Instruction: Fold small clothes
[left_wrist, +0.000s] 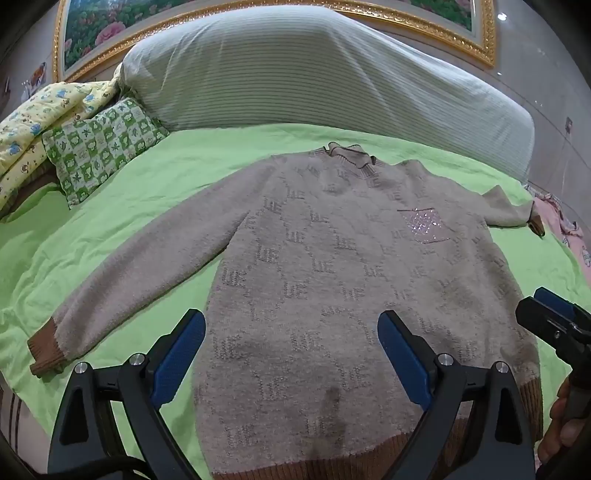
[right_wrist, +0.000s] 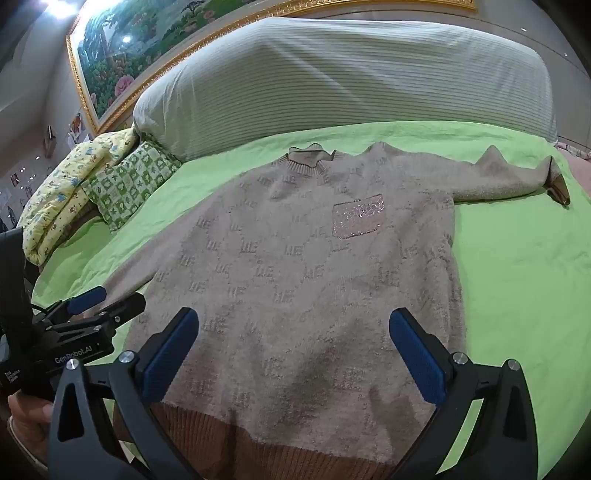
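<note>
A small beige knit sweater with brown cuffs and hem and a sparkly pink chest pocket lies flat, face up, on the green bedsheet. Its collar points to the headboard. One sleeve stretches out left, the other is bent at the right. My left gripper is open above the lower body of the sweater, holding nothing. My right gripper is open above the sweater's hem area, holding nothing. Each gripper shows at the edge of the other's view.
A large striped grey pillow lies at the head of the bed. A green checked pillow and a yellow print quilt sit at the far left. Pink cloth lies at the right bed edge. A gold-framed painting hangs behind.
</note>
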